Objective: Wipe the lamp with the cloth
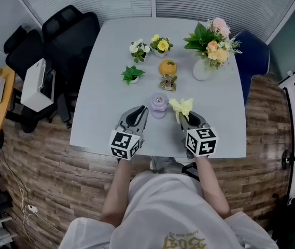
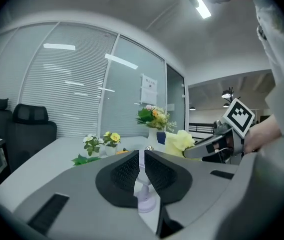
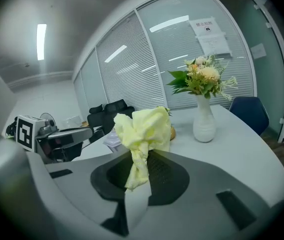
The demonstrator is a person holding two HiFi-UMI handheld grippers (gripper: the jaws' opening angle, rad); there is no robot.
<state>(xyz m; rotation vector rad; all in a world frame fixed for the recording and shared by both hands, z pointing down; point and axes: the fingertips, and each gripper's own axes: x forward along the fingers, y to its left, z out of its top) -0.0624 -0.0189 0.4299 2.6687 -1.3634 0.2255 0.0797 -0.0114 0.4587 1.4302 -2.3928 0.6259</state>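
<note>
A small lilac lamp [image 1: 159,105] stands out near the front of the grey table [image 1: 106,87]. My left gripper [image 1: 144,109] reaches it from the left. In the left gripper view the jaws [image 2: 142,154] are nearly together, with the lamp's thin stem [image 2: 142,181] pinched between the pads and its round foot just below them. My right gripper [image 1: 184,116] is shut on a bunched yellow cloth [image 1: 182,107], which sticks up from its jaws [image 3: 144,156] as a crumpled tuft [image 3: 144,129]. The cloth hangs just right of the lamp, apart from it.
Behind the lamp are an orange pot [image 1: 168,67], a green plant [image 1: 132,74], two small flower pots [image 1: 138,48] and a white vase of flowers [image 1: 209,45]. Black chairs [image 1: 69,35] stand at the left and a blue chair [image 1: 253,56] at the right. The table's front edge [image 1: 100,147] is close.
</note>
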